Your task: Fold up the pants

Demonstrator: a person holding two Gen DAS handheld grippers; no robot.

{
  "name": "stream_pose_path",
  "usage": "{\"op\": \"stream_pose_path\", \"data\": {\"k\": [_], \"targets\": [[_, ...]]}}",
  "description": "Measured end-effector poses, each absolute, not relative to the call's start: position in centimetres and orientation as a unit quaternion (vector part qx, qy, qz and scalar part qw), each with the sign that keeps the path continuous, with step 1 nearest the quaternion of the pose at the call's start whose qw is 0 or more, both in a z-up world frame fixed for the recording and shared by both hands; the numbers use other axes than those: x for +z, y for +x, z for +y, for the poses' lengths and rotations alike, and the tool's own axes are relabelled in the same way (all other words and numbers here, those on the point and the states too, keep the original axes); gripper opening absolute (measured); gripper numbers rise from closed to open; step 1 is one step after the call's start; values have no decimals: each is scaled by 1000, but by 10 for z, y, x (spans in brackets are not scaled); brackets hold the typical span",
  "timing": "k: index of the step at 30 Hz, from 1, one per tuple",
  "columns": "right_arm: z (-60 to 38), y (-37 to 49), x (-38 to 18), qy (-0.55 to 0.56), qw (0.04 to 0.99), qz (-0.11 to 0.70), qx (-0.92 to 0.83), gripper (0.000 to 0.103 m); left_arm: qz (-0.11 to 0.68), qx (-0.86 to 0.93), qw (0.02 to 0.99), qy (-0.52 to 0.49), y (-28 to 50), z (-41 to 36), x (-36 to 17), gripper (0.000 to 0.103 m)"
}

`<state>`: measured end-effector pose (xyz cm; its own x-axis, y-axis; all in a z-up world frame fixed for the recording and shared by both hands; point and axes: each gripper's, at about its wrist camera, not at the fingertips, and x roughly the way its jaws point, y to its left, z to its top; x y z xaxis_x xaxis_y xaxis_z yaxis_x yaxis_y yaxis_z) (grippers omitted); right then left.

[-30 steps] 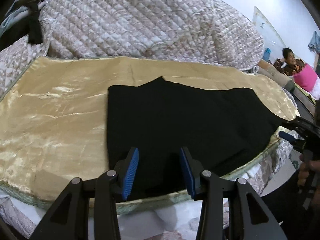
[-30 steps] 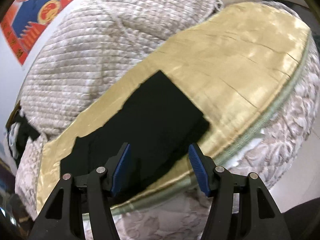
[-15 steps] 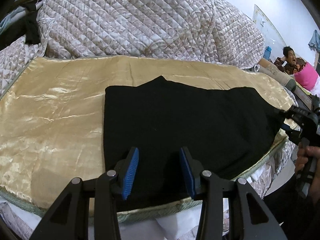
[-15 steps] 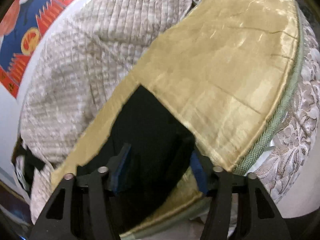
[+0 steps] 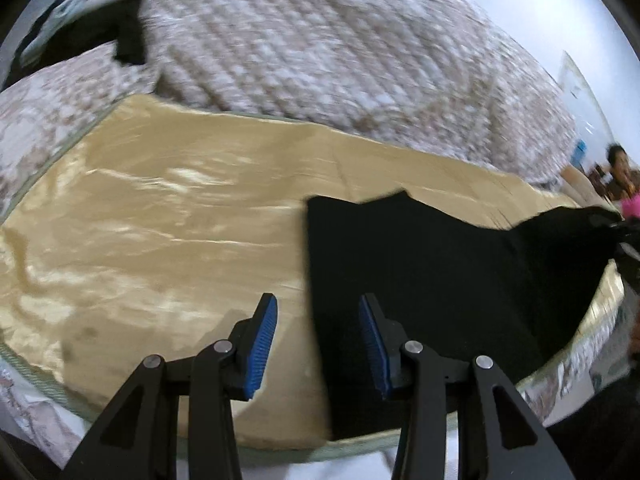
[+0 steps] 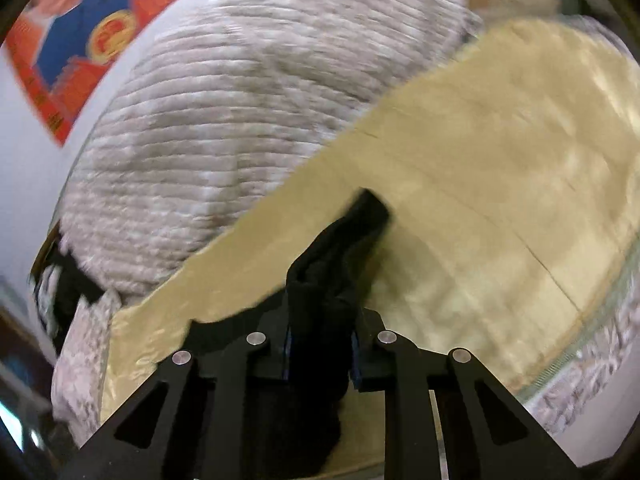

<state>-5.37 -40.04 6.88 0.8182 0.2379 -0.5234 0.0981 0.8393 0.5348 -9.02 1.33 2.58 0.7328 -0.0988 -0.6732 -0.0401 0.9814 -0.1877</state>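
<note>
The black pants (image 5: 440,280) lie on a gold satin cloth (image 5: 160,220) spread over the bed. My left gripper (image 5: 316,340) hovers open over the pants' left edge, one blue pad (image 5: 262,336) above the cloth, the other above the pants, nothing between them. In the right wrist view my right gripper (image 6: 320,344) is closing on a bunched end of the pants (image 6: 336,256), which rises off the cloth and fills the gap between the fingers. In the left wrist view the right gripper (image 5: 624,236) shows at the far right, lifting that end.
A quilted beige cover (image 5: 320,60) is piled behind the cloth. Dark clothing (image 5: 128,28) lies at the back left. A person (image 5: 624,176) sits far right. A red and blue poster (image 6: 80,32) hangs on the wall. The bed's green-trimmed front edge (image 5: 280,452) runs below.
My right gripper has shut onto the pants' right end and lifted it, bunching the cloth. My left gripper has shifted left, from over the pants' middle to their left edge.
</note>
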Motion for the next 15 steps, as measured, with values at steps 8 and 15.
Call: {"op": "stream_pose_path", "data": {"k": [8,15], "targets": [[-274,-48,121,159,930,291,159,20,360,58,919,-147,-95,69,27,45],[-154,-35,51,68,883,386,258,20,352,72,919,-163,-101,88,32,45]]}}
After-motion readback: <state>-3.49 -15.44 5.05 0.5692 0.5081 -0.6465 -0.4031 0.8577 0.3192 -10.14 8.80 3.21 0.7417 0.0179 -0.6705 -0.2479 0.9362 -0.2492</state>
